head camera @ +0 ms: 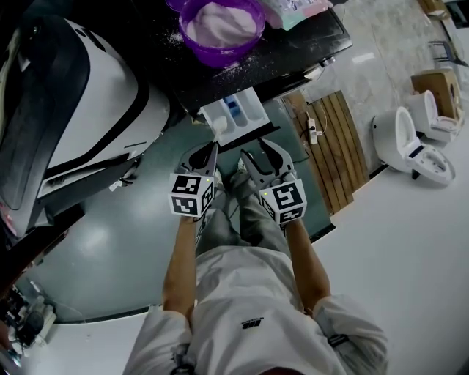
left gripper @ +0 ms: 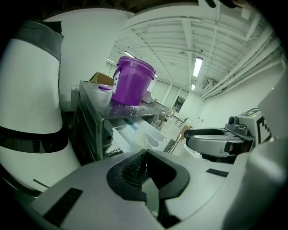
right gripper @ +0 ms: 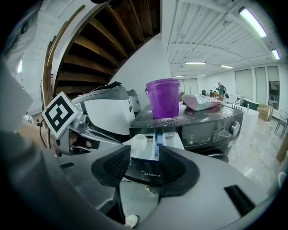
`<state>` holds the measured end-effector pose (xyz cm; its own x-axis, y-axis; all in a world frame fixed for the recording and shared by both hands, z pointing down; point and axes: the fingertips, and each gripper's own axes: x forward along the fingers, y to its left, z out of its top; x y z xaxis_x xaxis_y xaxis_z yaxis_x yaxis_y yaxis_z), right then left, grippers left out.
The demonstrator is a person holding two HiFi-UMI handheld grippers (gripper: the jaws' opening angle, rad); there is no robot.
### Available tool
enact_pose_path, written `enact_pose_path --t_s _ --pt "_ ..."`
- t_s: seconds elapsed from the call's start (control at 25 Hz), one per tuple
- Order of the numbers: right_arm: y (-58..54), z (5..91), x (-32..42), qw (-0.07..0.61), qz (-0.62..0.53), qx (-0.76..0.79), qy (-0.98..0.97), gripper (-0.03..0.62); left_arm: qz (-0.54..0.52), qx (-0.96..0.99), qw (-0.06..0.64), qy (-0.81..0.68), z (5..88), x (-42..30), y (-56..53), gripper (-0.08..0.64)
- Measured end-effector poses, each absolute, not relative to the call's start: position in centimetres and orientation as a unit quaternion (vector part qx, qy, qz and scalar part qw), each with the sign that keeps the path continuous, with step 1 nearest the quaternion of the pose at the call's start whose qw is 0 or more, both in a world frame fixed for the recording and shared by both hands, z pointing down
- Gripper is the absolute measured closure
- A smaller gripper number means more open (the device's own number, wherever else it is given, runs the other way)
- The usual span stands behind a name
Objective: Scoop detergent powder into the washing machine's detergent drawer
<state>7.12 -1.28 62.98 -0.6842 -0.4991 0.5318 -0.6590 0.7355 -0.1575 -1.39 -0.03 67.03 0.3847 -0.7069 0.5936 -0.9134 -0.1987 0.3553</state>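
A person stands at a dark washing machine (head camera: 293, 47) with a hand-held gripper in each hand. The white detergent drawer (head camera: 236, 117) is pulled out, its long axis running from the machine's front towards the person.

The left hand-held gripper (head camera: 214, 144) is clenched on a small white scoop (head camera: 218, 126). The scoop's rounded bowl points ahead, at the drawer's near left corner. Its handle is hidden in the jaws, and whether it carries powder cannot be made out.

The right hand-held gripper (head camera: 256, 146) is released, jaws apart. The drawer's dark front panel shows between them; contact cannot be judged.

On the machine's top, which serves as the counter, a purple tub (head camera: 220, 57) stands upright, holding white powder (head camera: 220, 22). Spilled grains lie around it. A pale bag (head camera: 293, 11) lies beside it, cut off by the frame. The drawer's compartments have blue parts; their contents are unclear.
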Motion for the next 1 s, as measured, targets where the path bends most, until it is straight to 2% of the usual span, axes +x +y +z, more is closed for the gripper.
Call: enact_pose_path --t_s 0.32,0.64,1.0 --pt "-1.09 63.12 7.37 0.235 0.173 0.319 -0.902 0.400 0.219 0.752 0.299 -0.545 67.11 -1.35 -0.47 0.543" --pt "-1.29 63.21 7.49 0.234 0.173 0.318 -0.902 0.400 0.312 0.739 0.228 -0.552 67.26 -0.88 -0.65 0.544" --pt "-1.35 63.42 7.44 0.236 0.172 0.317 -0.903 0.400 0.368 0.727 0.171 -0.553 67.04 -0.58 -0.77 0.545"
